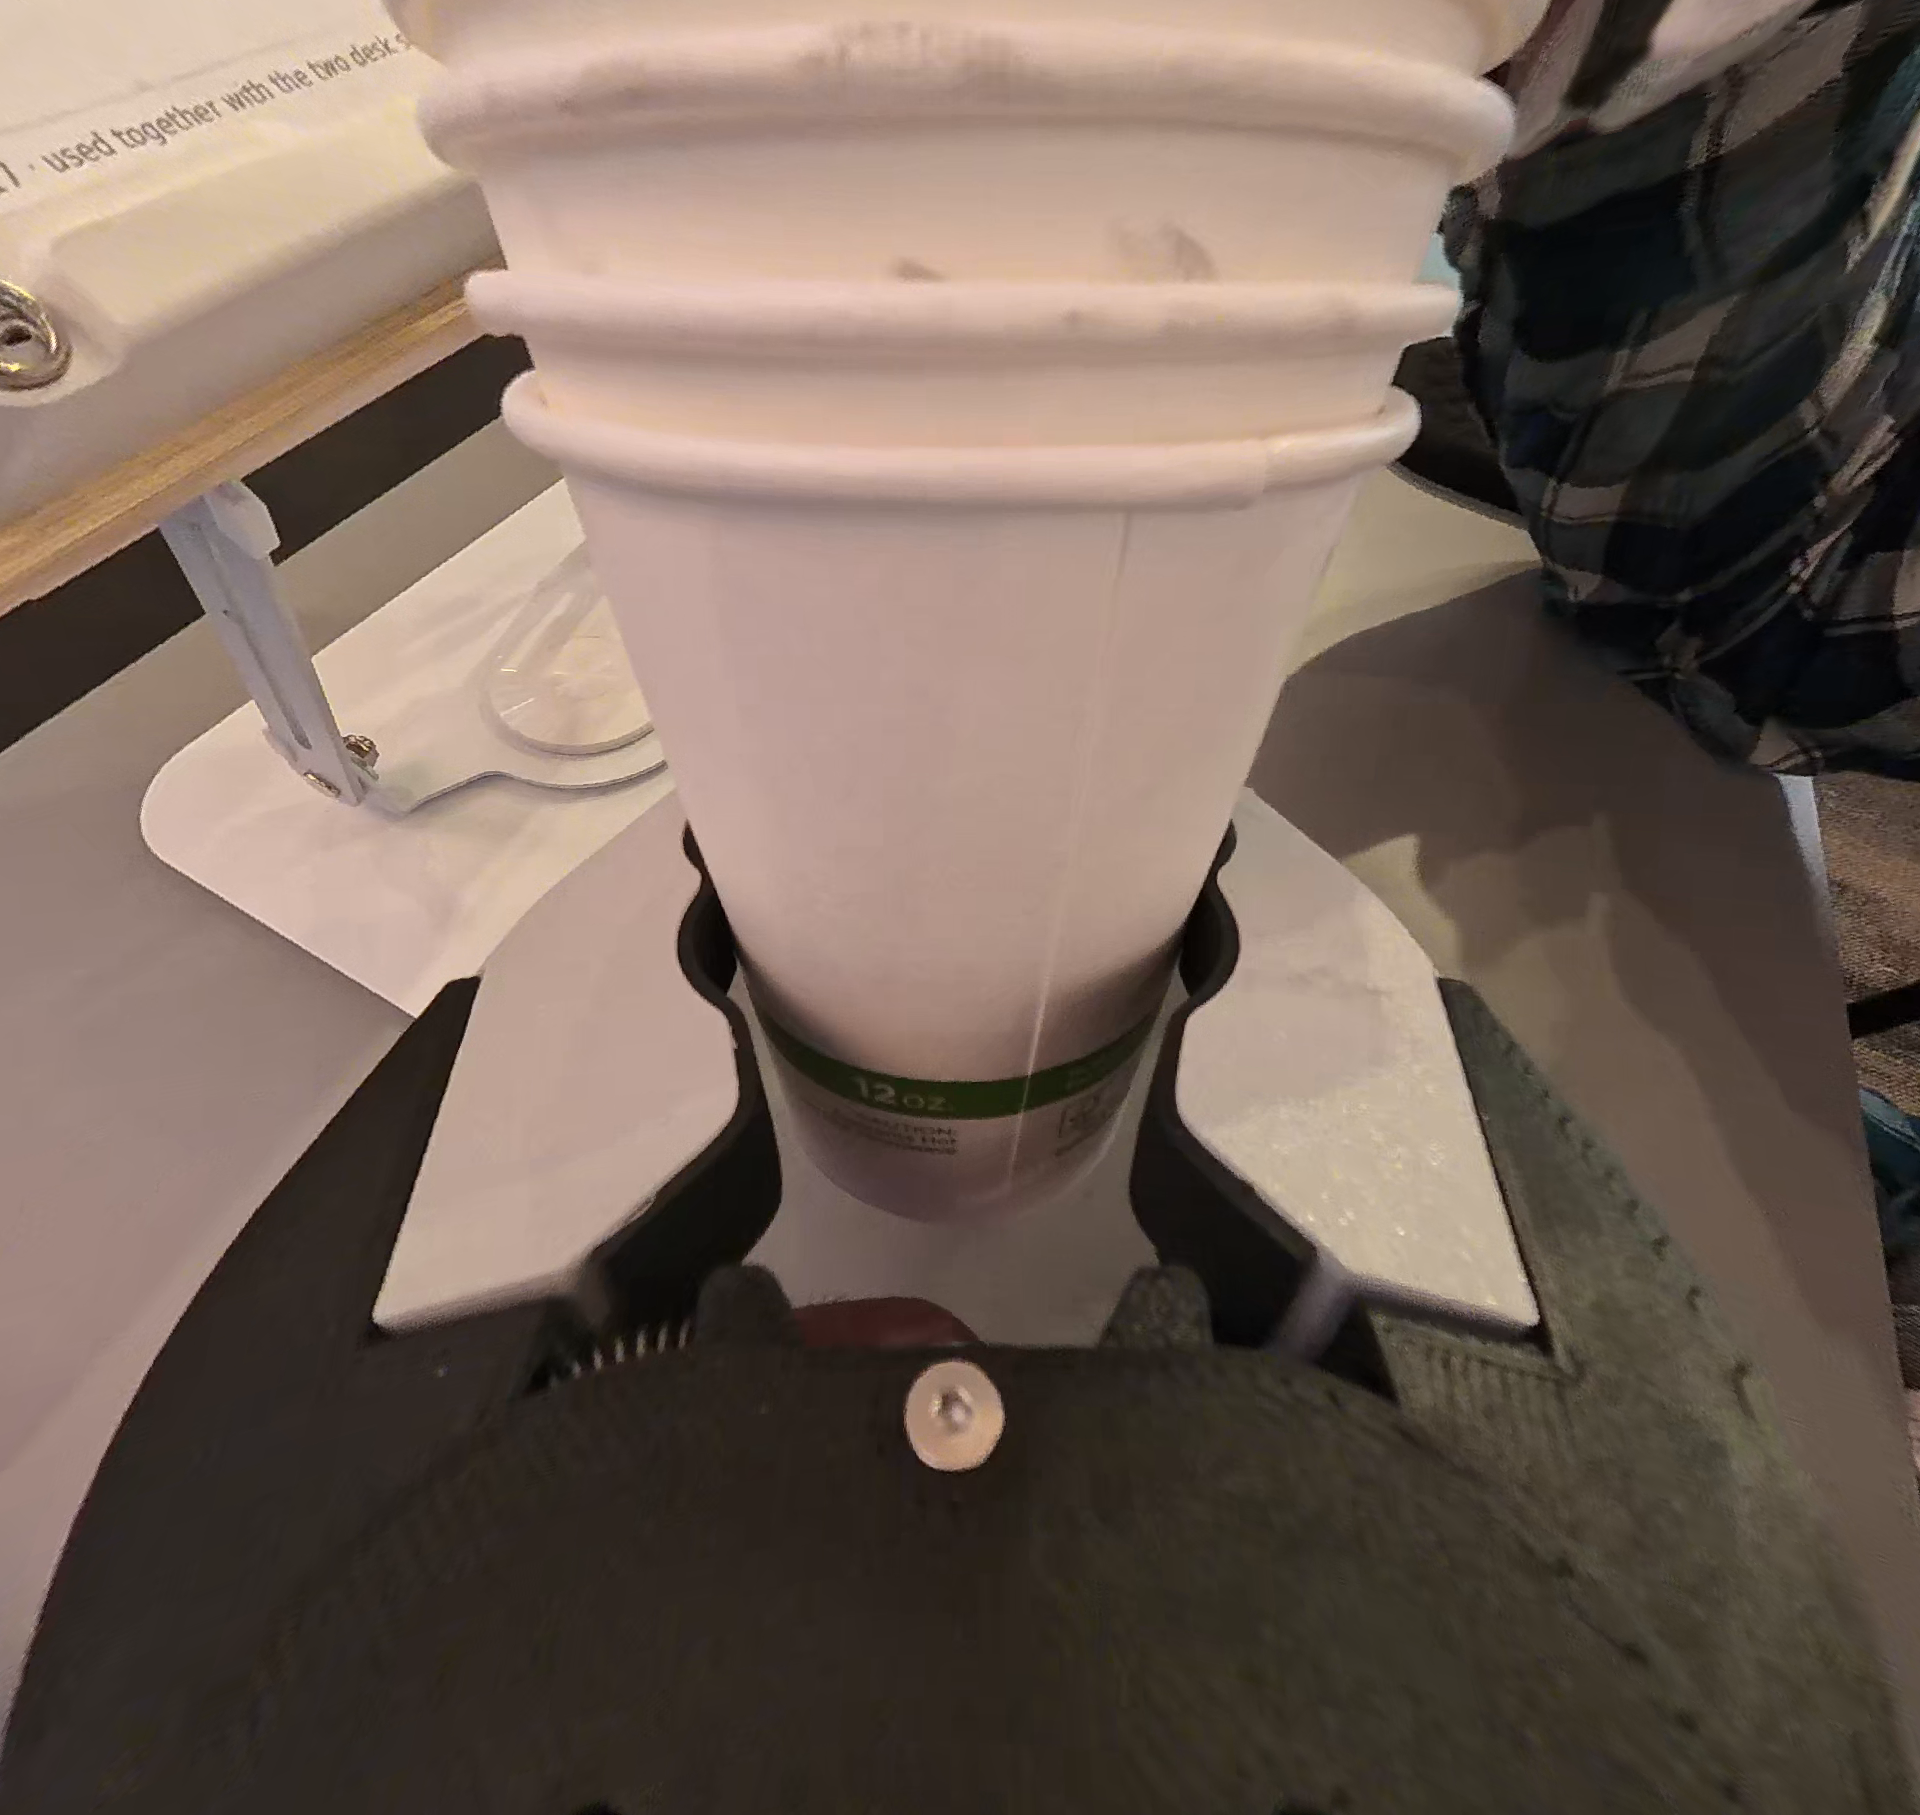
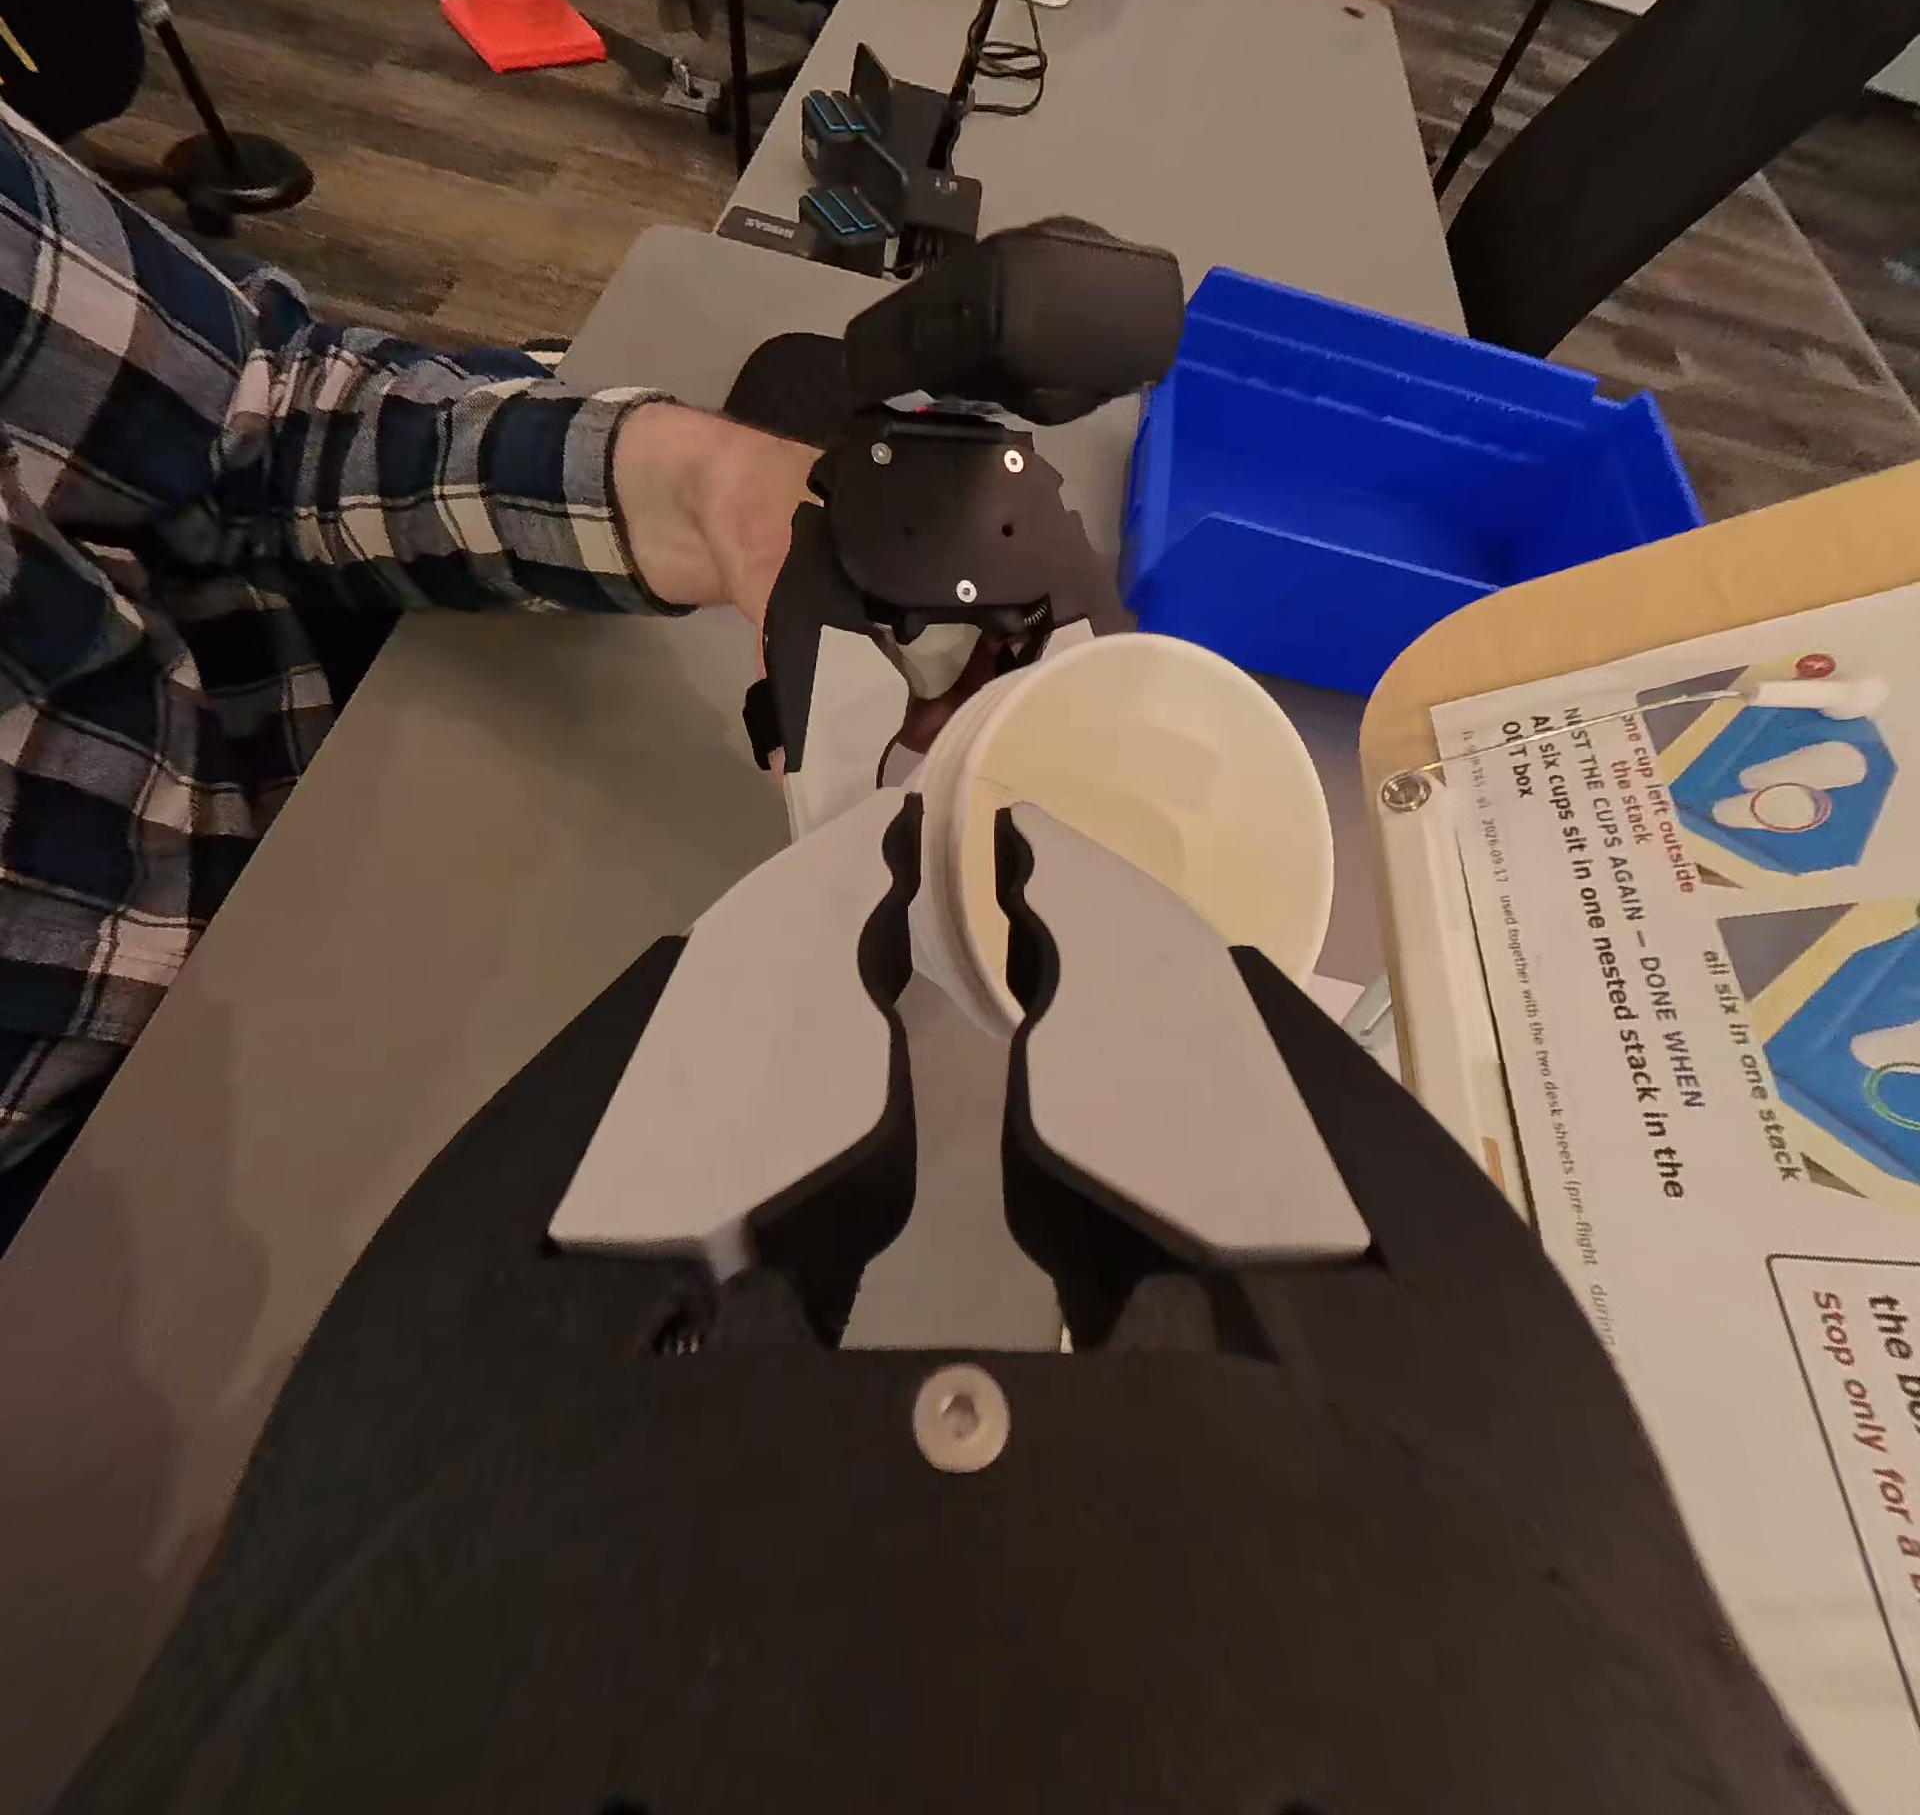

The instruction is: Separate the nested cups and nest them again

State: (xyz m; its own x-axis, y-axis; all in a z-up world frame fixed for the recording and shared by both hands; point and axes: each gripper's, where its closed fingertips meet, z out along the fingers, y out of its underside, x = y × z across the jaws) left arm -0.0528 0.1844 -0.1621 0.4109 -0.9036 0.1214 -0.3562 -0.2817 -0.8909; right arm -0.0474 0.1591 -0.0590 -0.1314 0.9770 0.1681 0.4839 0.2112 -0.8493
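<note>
A nested stack of white paper cups [image 1: 956, 622] is held in the air over the grey table [image 2: 468, 882]. My left gripper [image 1: 958, 851] is shut on the stack's narrow base, a pad pressed on each side just above the green band. In the right wrist view the stack [image 2: 1143, 809] lies tilted with its open mouth toward me, and the left gripper [image 2: 883, 716] holds its far end. My right gripper [image 2: 956, 815] straddles the near rims. One finger [image 2: 894, 892] is outside the stack, the other [image 2: 1023, 892] inside the mouth, both against the cup wall.
A blue bin [image 2: 1403, 477] stands on the table behind the stack. A board with a printed instruction sheet [image 2: 1662, 934] lies at the right. A person's plaid sleeve [image 2: 260, 477] reaches in from the left. Battery chargers [image 2: 883, 176] and a white stand [image 1: 312, 778] sit farther off. The gap from one gripper's tips to the other's is roughly 10 cm.
</note>
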